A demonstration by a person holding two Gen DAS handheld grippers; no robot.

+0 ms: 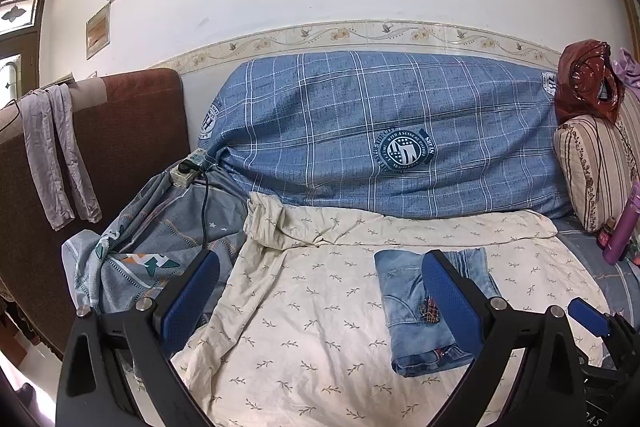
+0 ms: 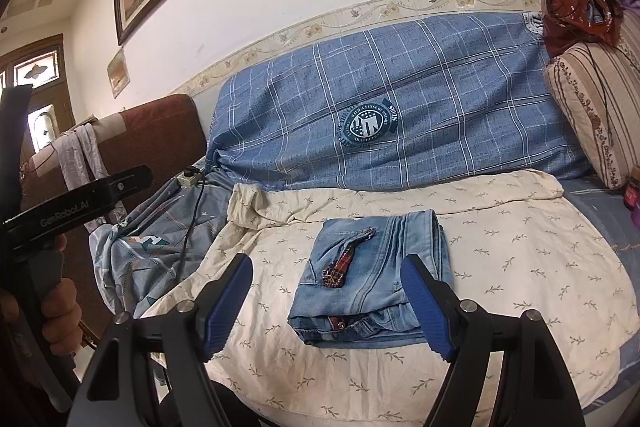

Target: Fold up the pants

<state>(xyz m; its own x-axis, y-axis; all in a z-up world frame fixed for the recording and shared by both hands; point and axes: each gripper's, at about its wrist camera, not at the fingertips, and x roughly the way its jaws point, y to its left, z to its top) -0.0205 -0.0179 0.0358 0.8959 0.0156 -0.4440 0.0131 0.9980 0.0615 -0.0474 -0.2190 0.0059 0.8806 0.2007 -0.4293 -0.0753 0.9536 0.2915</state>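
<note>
A pair of light blue jeans (image 2: 360, 279) lies folded into a small rectangle on the cream leaf-print sheet (image 2: 520, 267), a red-patterned patch showing on top. My right gripper (image 2: 328, 295) hovers just in front of the folded jeans with its blue pads wide apart and nothing between them. In the left wrist view the folded jeans (image 1: 404, 307) lie to the right of centre, partly behind the right pad. My left gripper (image 1: 320, 291) stands open over the sheet (image 1: 312, 327), touching nothing. The tip of my right gripper (image 1: 588, 317) shows at the lower right.
A blue plaid cover (image 2: 400, 115) drapes the backrest. A striped pillow (image 2: 596, 115) and a red bag (image 2: 576, 7) sit at the right. A power strip (image 2: 192, 177) with a black cable and a crumpled grey-blue cloth (image 2: 148, 251) lie at the left. A hand (image 2: 60, 311) holds the left gripper's handle.
</note>
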